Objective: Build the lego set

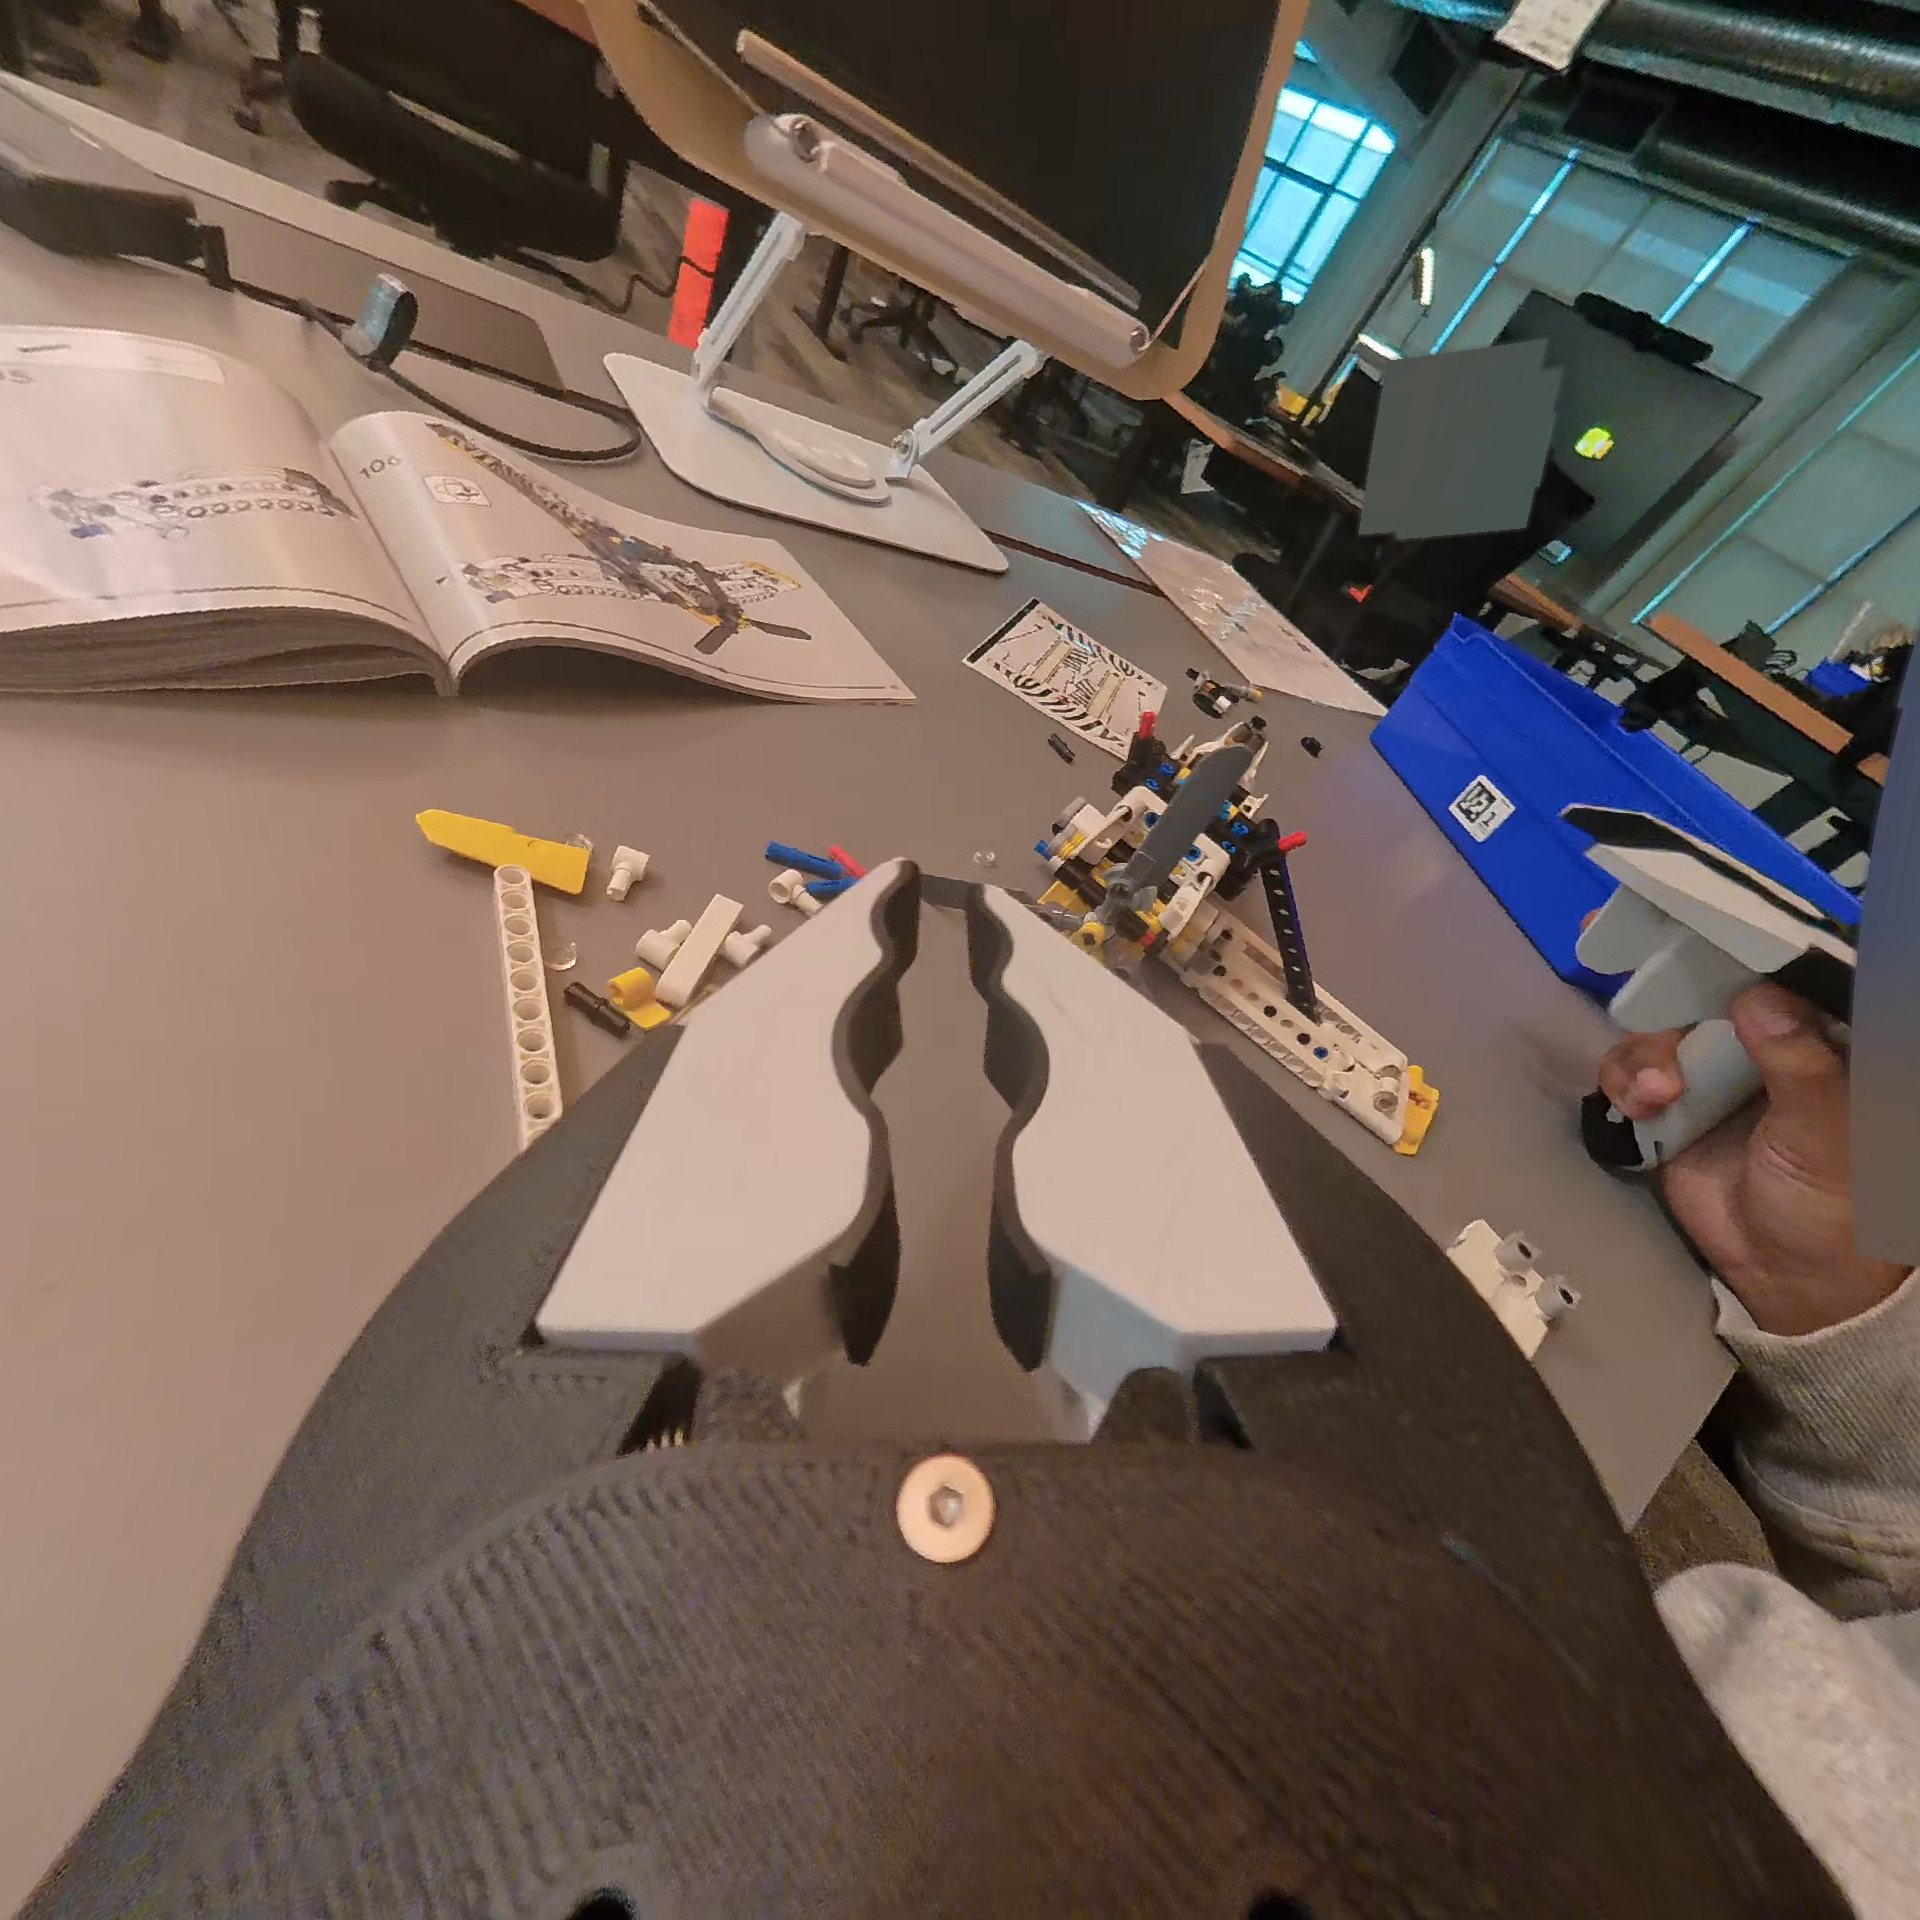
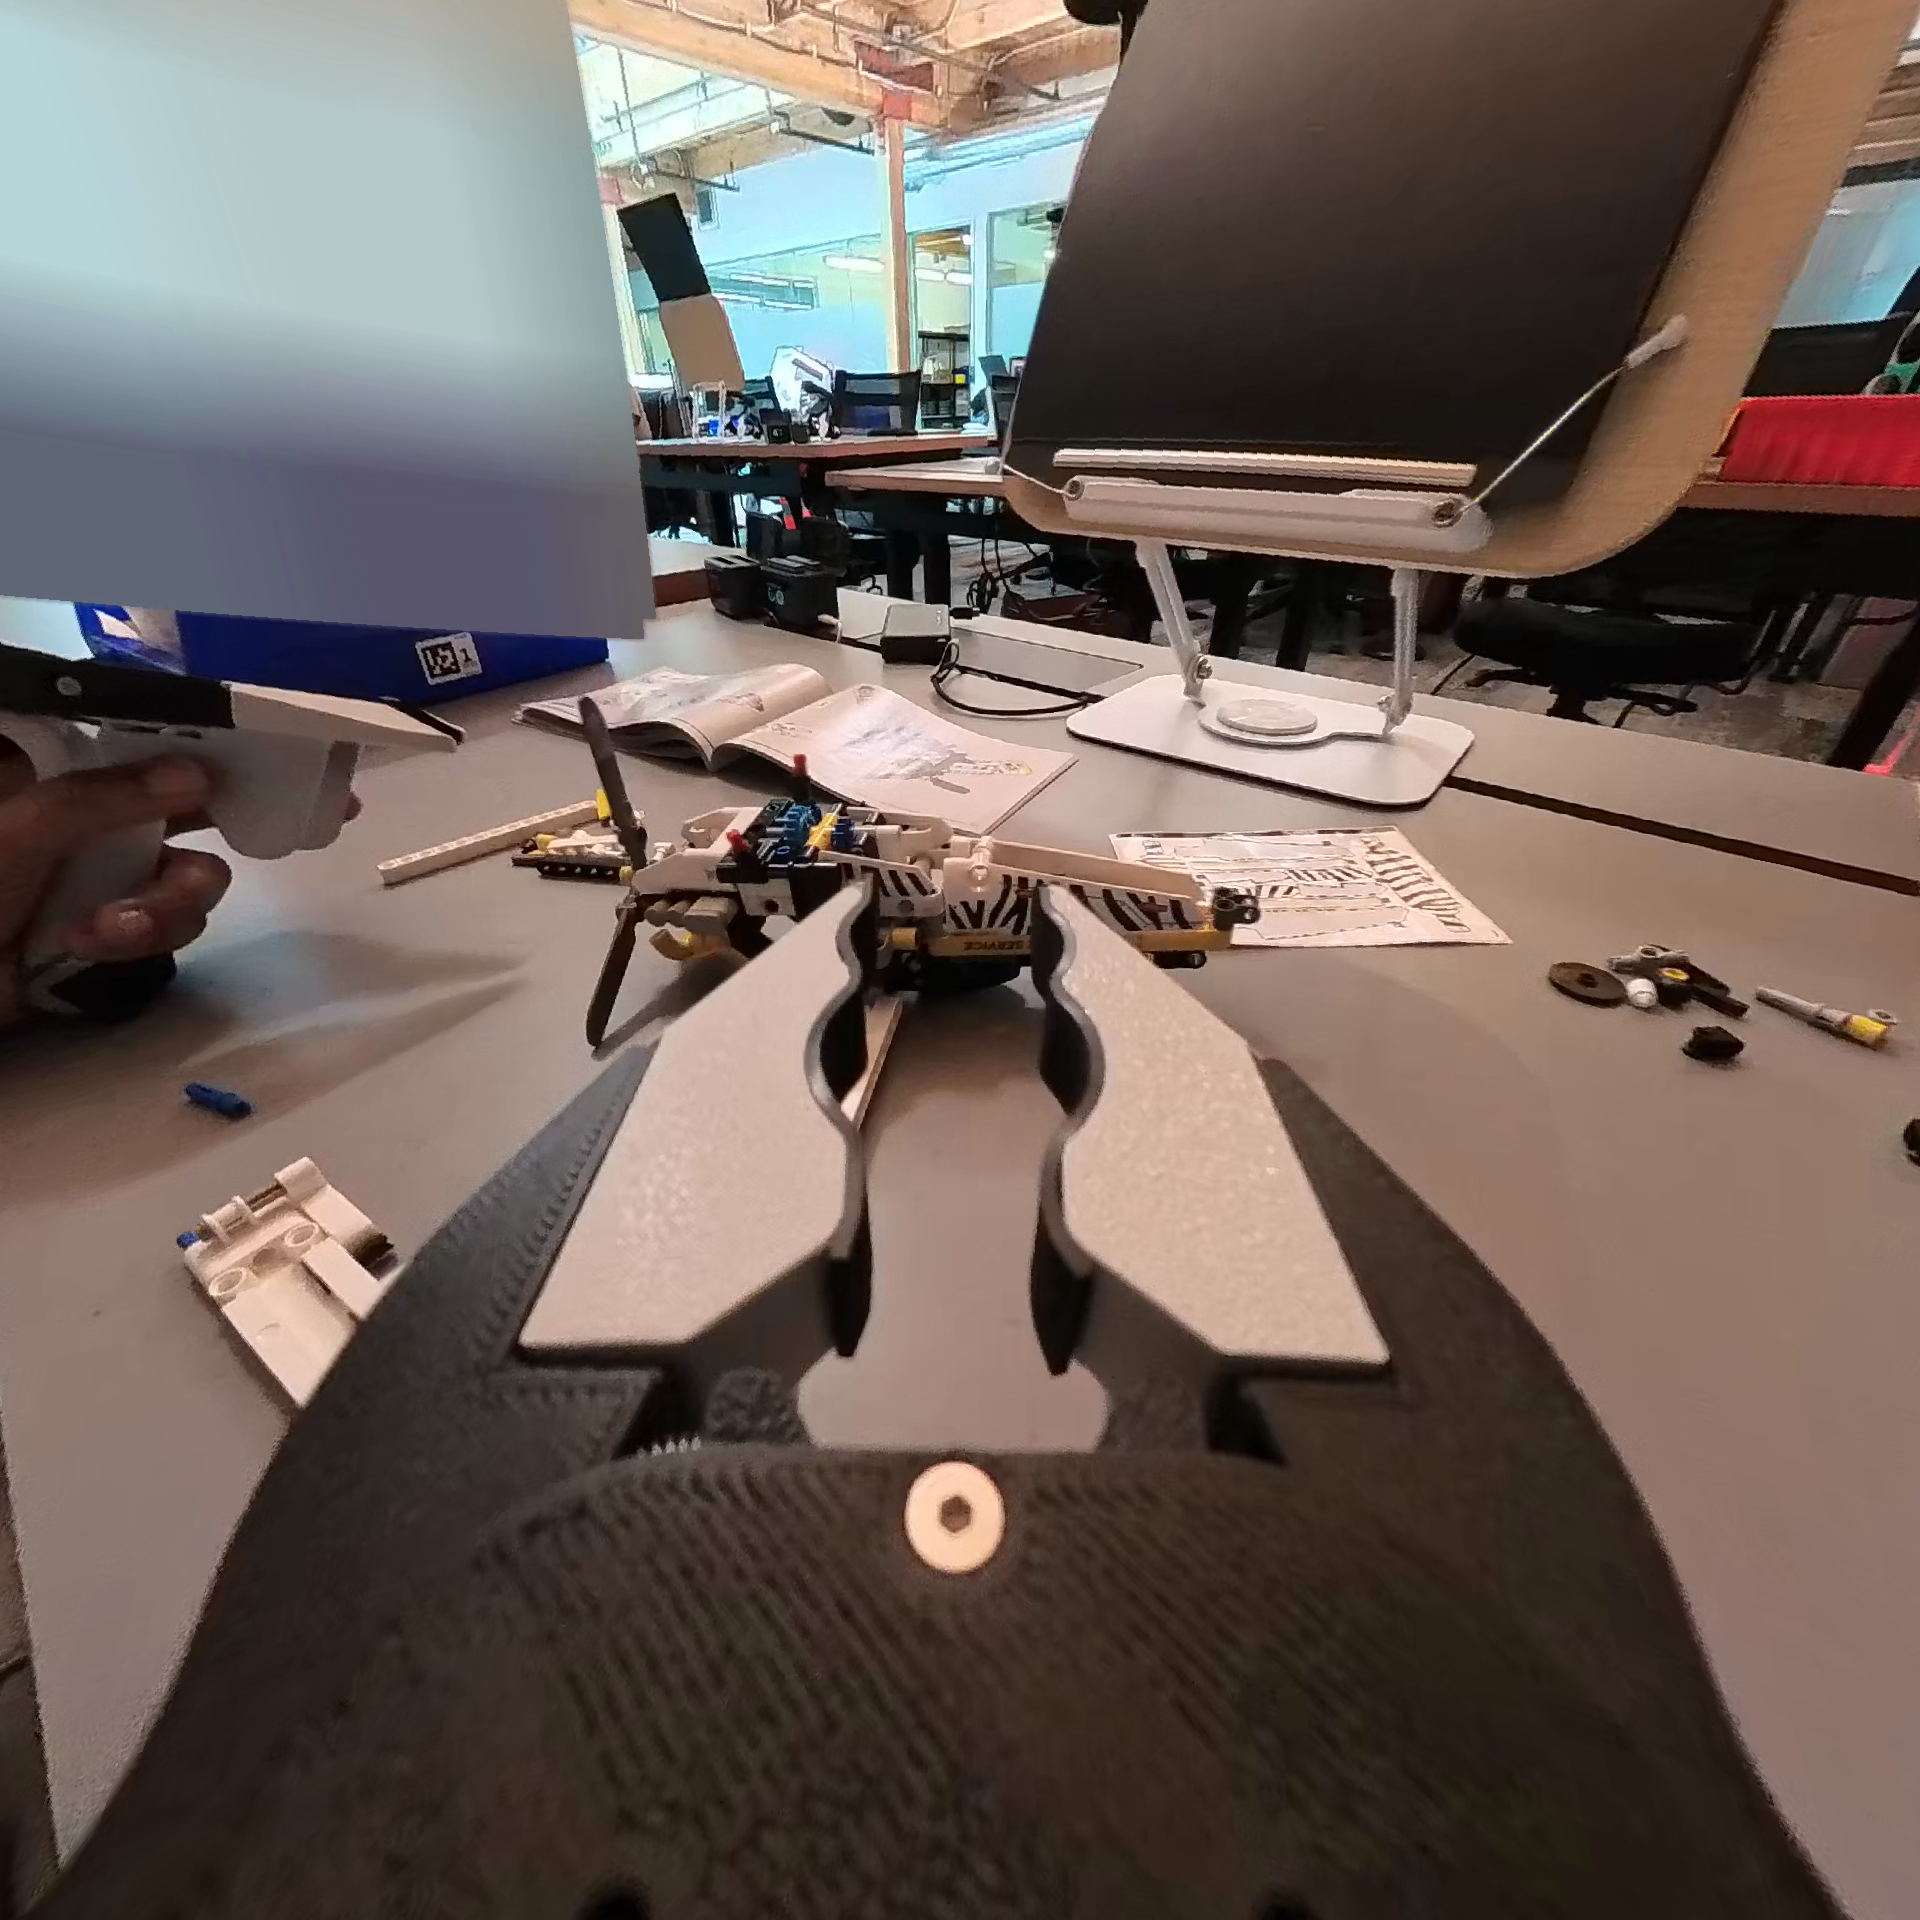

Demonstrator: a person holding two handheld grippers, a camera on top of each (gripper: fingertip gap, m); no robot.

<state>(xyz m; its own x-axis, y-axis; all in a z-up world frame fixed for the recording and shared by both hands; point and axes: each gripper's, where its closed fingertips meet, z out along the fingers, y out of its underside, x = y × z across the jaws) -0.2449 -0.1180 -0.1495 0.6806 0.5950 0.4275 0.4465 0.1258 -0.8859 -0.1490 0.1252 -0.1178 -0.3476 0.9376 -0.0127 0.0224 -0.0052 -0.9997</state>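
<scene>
The part-built lego model [image 1: 1174, 862], white, black and yellow with zebra stickers and a dark grey propeller [image 2: 618, 831], lies on the grey table [image 1: 260, 935]. My left gripper [image 1: 940, 883] hovers just left of it, its jaws nearly together, with a small dark piece between the tips. It also shows at the left of the right wrist view [image 2: 452, 736], held in a hand. My right gripper [image 2: 956, 899] is open and empty, with the model [image 2: 831, 873] just beyond its tips. It shows at the right of the left wrist view [image 1: 1574, 816].
Loose parts lie left of the model: a yellow piece [image 1: 509, 836], a long white beam [image 1: 525, 997], blue pins [image 1: 805, 857]. A white sub-assembly [image 2: 281, 1278] lies near the front edge. Instruction book [image 1: 416, 540], sticker sheet [image 2: 1320, 883], small parts [image 2: 1662, 982], blue bin [image 1: 1579, 790] and tablet stand [image 2: 1278, 727] ring the area. My right fingertips sit around 25 centimetres from my left ones. From either gripper's tips it is about 20 centimetres to the white sub-assembly [image 2: 281, 1278].
</scene>
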